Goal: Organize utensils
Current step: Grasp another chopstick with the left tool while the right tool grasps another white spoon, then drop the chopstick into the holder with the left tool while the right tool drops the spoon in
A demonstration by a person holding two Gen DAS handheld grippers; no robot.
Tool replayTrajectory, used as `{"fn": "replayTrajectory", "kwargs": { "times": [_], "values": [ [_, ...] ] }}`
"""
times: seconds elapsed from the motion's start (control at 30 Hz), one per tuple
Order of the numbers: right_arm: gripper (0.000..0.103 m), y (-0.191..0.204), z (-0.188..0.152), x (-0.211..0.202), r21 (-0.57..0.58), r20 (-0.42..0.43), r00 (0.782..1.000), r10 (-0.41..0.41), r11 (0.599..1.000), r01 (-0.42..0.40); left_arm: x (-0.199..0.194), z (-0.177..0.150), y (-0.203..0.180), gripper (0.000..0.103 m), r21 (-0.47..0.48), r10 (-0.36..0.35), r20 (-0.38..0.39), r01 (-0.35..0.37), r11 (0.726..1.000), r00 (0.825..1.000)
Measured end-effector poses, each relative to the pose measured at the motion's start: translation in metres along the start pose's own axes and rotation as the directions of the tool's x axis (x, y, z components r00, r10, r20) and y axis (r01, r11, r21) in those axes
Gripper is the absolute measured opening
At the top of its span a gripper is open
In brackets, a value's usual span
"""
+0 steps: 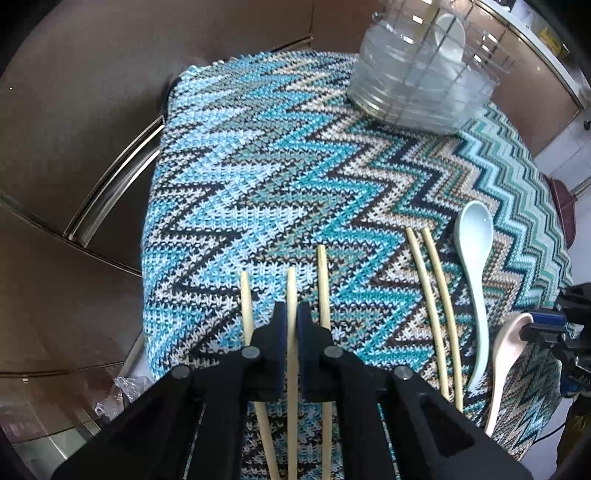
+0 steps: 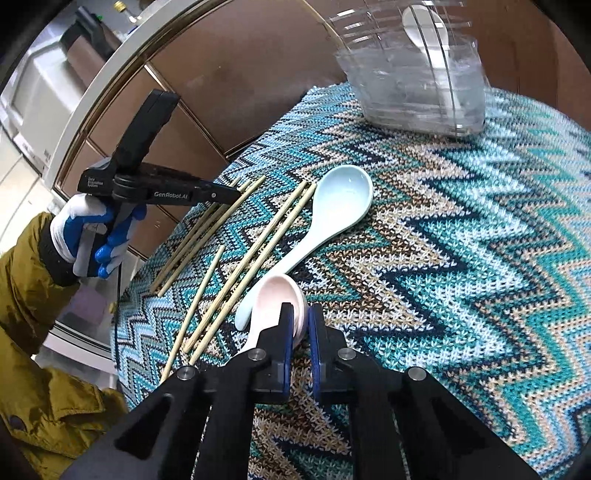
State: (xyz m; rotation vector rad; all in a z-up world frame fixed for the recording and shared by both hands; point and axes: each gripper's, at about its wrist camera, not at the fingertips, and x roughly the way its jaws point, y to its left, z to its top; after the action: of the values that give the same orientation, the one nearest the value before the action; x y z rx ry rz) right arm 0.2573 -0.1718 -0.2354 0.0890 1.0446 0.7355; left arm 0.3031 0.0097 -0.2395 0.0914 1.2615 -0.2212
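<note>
My left gripper (image 1: 292, 308) is shut on the middle one of three bamboo chopsticks (image 1: 291, 286) lying on the zigzag knit cloth (image 1: 258, 166). Two more chopsticks (image 1: 430, 280) lie to the right, beside a pale blue spoon (image 1: 474, 240) and a pink spoon (image 1: 504, 354). In the right wrist view my right gripper (image 2: 300, 308) is shut on the bowl rim of the pink spoon (image 2: 273, 299), which lies over the pale blue spoon's (image 2: 340, 199) handle. The left gripper (image 2: 236, 194) points down at the chopsticks (image 2: 255, 254). The right gripper (image 1: 532, 328) shows at the left wrist view's right edge.
A clear plastic utensil holder (image 1: 417, 74) (image 2: 413, 85) with a white spoon (image 2: 424, 26) in it stands at the table's far end. Brown cabinet doors with metal handles (image 1: 110, 184) lie past the left edge. A gloved hand (image 2: 85, 232) and mustard sleeve hold the left gripper.
</note>
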Motion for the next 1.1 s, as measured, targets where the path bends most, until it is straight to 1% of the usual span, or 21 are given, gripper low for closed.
{"fn": "replayTrajectory", "kwargs": {
  "times": [0.2,0.27,0.33,0.37,0.4,0.47,0.5,0.53,0.57,0.6,0.63,0.67,0.73,0.77,0.8,0.83,0.87,0.93,1.0,1.07,1.1],
  "values": [
    [0.006,0.022,-0.011,-0.036,-0.025,0.089,0.991,-0.098,0.995,0.101,-0.047,-0.015,-0.003,0.005,-0.016,-0.022,0.115,0.024,1.0,0.993],
    [0.006,0.027,-0.014,-0.054,-0.033,0.121,0.983,-0.137,0.989,0.142,-0.073,-0.02,-0.004,0.005,-0.022,-0.05,0.175,0.054,0.998,0.983],
    [0.006,0.035,-0.012,-0.071,-0.041,0.158,0.971,-0.177,0.982,0.185,-0.102,-0.021,-0.002,0.005,-0.015,-0.067,0.25,0.074,0.997,0.966],
    [0.006,0.04,-0.009,-0.082,-0.043,0.186,0.962,-0.199,0.977,0.21,-0.12,-0.02,-0.001,0.005,-0.013,-0.08,0.297,0.088,0.996,0.952],
    [0.006,0.046,-0.005,-0.093,-0.046,0.216,0.95,-0.225,0.97,0.24,-0.141,-0.017,-0.003,0.005,-0.007,-0.114,0.356,0.125,0.992,0.927],
    [0.006,0.052,0.008,-0.112,-0.049,0.267,0.923,-0.277,0.953,0.3,-0.172,-0.004,-0.009,0.005,0.004,-0.14,0.445,0.155,0.988,0.885],
    [0.006,0.058,0.017,-0.123,-0.05,0.301,0.902,-0.309,0.94,0.338,-0.188,0.002,-0.012,0.005,0.013,-0.154,0.493,0.17,0.985,0.856],
    [0.006,0.064,0.026,-0.132,-0.054,0.333,0.88,-0.339,0.925,0.377,-0.206,0.01,-0.015,0.005,0.034,-0.191,0.55,0.207,0.978,0.813],
    [0.006,0.067,0.033,-0.142,-0.054,0.36,0.86,-0.36,0.913,0.405,-0.221,0.018,-0.019,0.005,0.048,-0.216,0.594,0.234,0.971,0.775],
    [0.006,0.071,0.044,-0.153,-0.048,0.398,0.833,-0.384,0.898,0.437,-0.232,0.027,-0.025,0.005,0.053,-0.228,0.626,0.251,0.967,0.746],
    [0.006,0.073,0.052,-0.159,-0.037,0.419,0.814,-0.402,0.889,0.457,-0.243,0.038,-0.029,0.005,0.063,-0.248,0.663,0.277,0.959,0.706],
    [0.006,0.075,0.064,-0.167,-0.024,0.451,0.785,-0.425,0.873,0.487,-0.253,0.048,-0.033,0.005,0.076,-0.265,0.697,0.299,0.951,0.666],
    [0.006,0.076,0.086,-0.179,0.01,0.509,0.727,-0.461,0.847,0.531,-0.265,0.071,-0.042,0.005,0.076,-0.25,0.757,0.299,0.951,0.604],
    [0.006,0.074,0.094,-0.183,0.026,0.53,0.703,-0.474,0.838,0.546,-0.269,0.083,-0.047,0.005,0.078,-0.25,0.783,0.31,0.948,0.569],
    [0.006,0.072,0.105,-0.187,0.049,0.557,0.668,-0.494,0.822,0.567,-0.27,0.093,-0.05,0.005,0.079,-0.252,0.801,0.32,0.944,0.543],
    [0.006,0.07,0.112,-0.188,0.063,0.571,0.648,-0.504,0.814,0.578,-0.269,0.106,-0.055,0.005,0.071,-0.239,0.824,0.326,0.943,0.514],
    [0.006,0.066,0.122,-0.19,0.083,0.593,0.616,-0.519,0.8,0.594,-0.265,0.116,-0.058,0.005,0.063,-0.226,0.835,0.322,0.945,0.501],
    [0.006,0.056,0.139,-0.186,0.105,0.613,0.578,-0.539,0.781,0.616,-0.253,0.134,-0.066,0.005,0.033,-0.18,0.86,0.3,0.953,0.478],
    [0.006,0.045,0.153,-0.175,0.129,0.627,0.538,-0.563,0.756,0.642,-0.234,0.147,-0.071,0.005,-0.013,-0.119,0.877,0.27,0.963,0.465],
    [0.006,0.034,0.163,-0.163,0.149,0.632,0.501,-0.591,0.727,0.67,-0.211,0.158,-0.071,0.005,-0.051,-0.077,0.877,0.251,0.967,0.474],
    [0.006,0.031,0.167,-0.158,0.156,0.632,0.491,-0.6,0.719,0.678,-0.198,0.16,-0.072,0.005,-0.073,-0.051,0.876,0.236,0.969,0.479]
  ]
}}
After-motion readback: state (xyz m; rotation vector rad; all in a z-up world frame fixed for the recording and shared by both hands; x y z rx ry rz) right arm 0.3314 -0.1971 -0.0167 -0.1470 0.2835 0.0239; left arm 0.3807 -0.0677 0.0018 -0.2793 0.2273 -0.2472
